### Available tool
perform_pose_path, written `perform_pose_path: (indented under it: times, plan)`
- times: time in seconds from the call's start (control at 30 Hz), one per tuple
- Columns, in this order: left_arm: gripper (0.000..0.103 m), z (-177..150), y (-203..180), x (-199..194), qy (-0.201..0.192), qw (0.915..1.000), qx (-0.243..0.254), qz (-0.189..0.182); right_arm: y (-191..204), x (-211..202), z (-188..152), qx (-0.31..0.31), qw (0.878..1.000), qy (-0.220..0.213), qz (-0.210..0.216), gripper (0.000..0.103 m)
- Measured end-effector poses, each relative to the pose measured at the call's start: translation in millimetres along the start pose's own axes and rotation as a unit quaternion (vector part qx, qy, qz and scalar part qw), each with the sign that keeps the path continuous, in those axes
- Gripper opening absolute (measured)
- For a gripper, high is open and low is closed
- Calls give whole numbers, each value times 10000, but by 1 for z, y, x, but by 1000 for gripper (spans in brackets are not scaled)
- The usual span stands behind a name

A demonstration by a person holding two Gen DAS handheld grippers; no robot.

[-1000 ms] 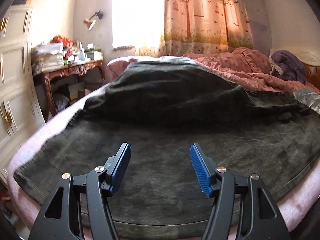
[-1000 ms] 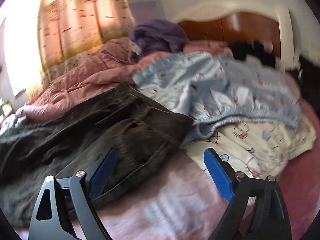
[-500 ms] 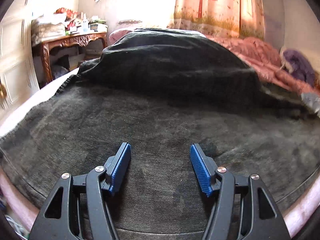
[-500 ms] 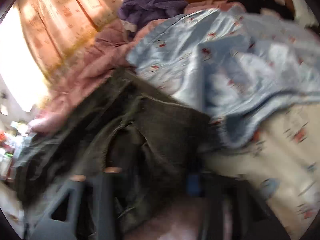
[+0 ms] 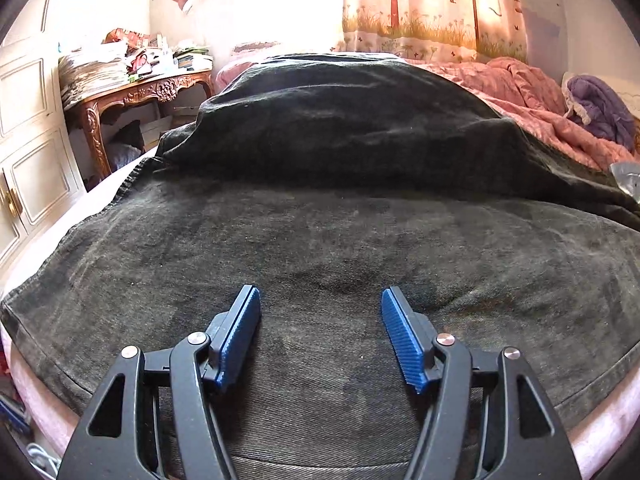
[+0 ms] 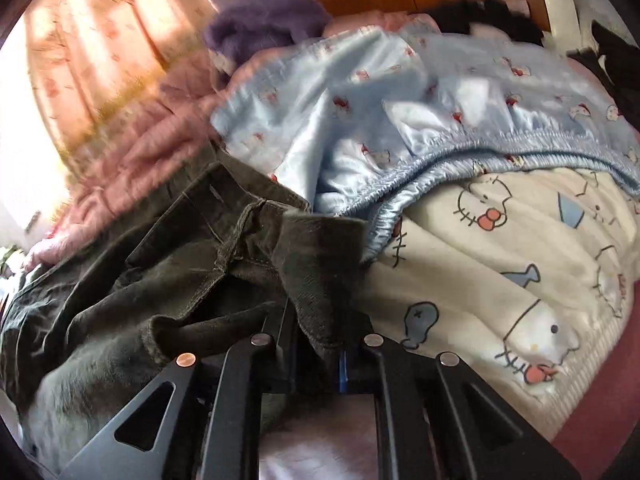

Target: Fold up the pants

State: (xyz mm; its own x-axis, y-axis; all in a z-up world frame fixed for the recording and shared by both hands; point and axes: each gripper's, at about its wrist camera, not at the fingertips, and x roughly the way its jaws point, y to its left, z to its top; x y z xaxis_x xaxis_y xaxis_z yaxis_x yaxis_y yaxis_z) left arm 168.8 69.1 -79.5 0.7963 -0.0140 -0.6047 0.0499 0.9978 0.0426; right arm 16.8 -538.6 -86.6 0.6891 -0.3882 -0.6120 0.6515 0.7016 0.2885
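Dark olive-black pants (image 5: 320, 216) lie spread over the bed, one leg flat near me and another layer heaped behind it. My left gripper (image 5: 320, 316) is open and empty, its blue pads just above the flat leg near its hem edge. In the right wrist view the pants' waistband end (image 6: 224, 264) is bunched, with seams and a pocket edge showing. My right gripper (image 6: 318, 332) is shut on a fold of the waistband fabric, which hides the blue pads almost entirely.
A pink quilt (image 5: 532, 108) and purple garment (image 5: 600, 108) lie at the back right. A light blue sheet (image 6: 420, 112) and a cream cartoon-print blanket (image 6: 520, 264) lie beside the waistband. A carved wooden desk (image 5: 148, 92) with clutter and a white wardrobe (image 5: 28, 152) stand left.
My right gripper moved onto the waistband end and closed on the fabric. My left gripper moved forward over the pants leg and stayed open.
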Motion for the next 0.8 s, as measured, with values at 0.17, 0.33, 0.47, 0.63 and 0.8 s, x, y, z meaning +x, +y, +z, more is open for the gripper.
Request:
perform_pose_path:
  times: [0.17, 0.33, 0.47, 0.63, 0.8]
  plan:
    - [64, -1, 3, 0, -15, 9999, -61, -119, 10, -15, 11, -237, 9988, -85, -419, 41]
    - [65, 0, 2, 0, -10, 10000, -14, -71, 18, -37, 18, -398, 9973, -301, -534, 54]
    - [66, 0, 1, 0, -6, 10000, 4, -66, 20, -54, 24, -358, 9958, -444, -714, 67]
    - [68, -1, 1, 1, -7, 10000, 17, -86, 25, -72, 25, -374, 9913, -727, -1028, 77]
    - [69, -1, 0, 1, -9, 9999, 22, -100, 28, -101, 31, -584, 9812, -1270, -1330, 87]
